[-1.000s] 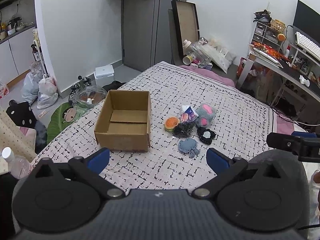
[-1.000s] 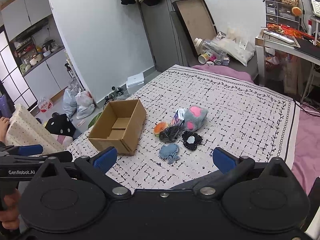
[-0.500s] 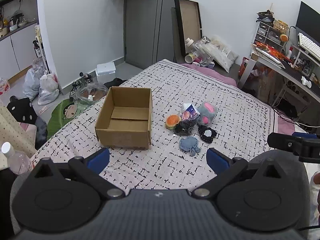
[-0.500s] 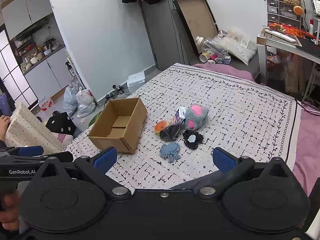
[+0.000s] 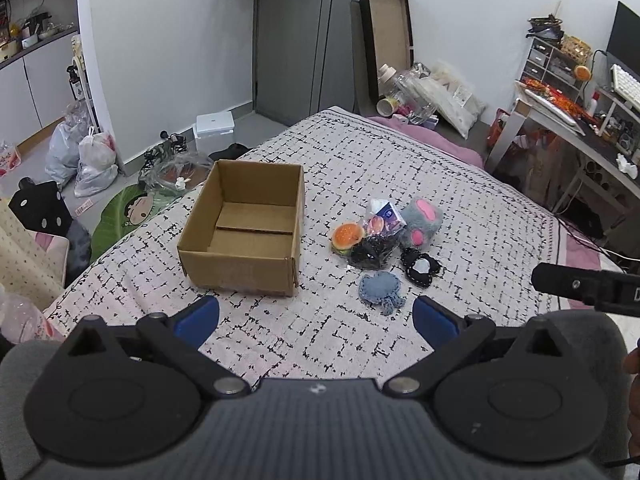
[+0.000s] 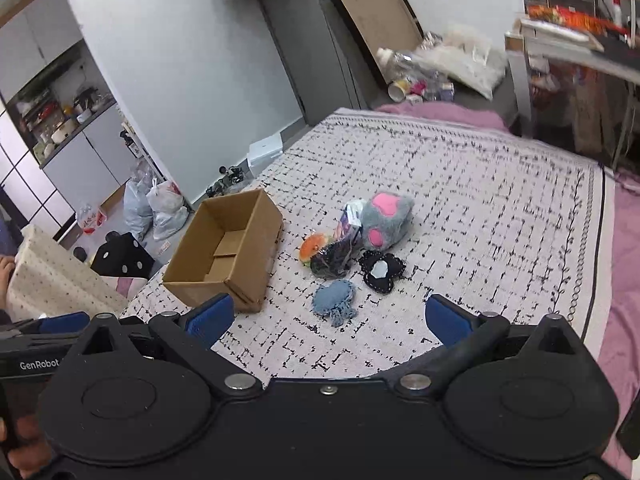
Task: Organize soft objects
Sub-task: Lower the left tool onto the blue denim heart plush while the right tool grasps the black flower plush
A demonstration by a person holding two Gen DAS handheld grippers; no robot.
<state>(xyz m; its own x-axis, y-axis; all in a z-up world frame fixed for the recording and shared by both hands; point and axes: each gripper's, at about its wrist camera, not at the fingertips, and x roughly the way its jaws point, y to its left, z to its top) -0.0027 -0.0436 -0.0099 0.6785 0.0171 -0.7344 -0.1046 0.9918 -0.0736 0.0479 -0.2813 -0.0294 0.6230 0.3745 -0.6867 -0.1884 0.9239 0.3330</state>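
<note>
A cluster of soft toys [image 5: 384, 240] is lying mid-bed on the patterned blanket [image 5: 480, 216], just right of the open cardboard box [image 5: 244, 232], with bare blanket lying all around. The left gripper [image 5: 316, 316] and right gripper [image 6: 328, 316] are hovering near the bed's edge, both spread wide and holding nothing.

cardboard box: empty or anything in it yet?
Empty. The cardboard box shows only its bare bottom flaps; the soft toys all lie beside it on the bedspread.
</note>
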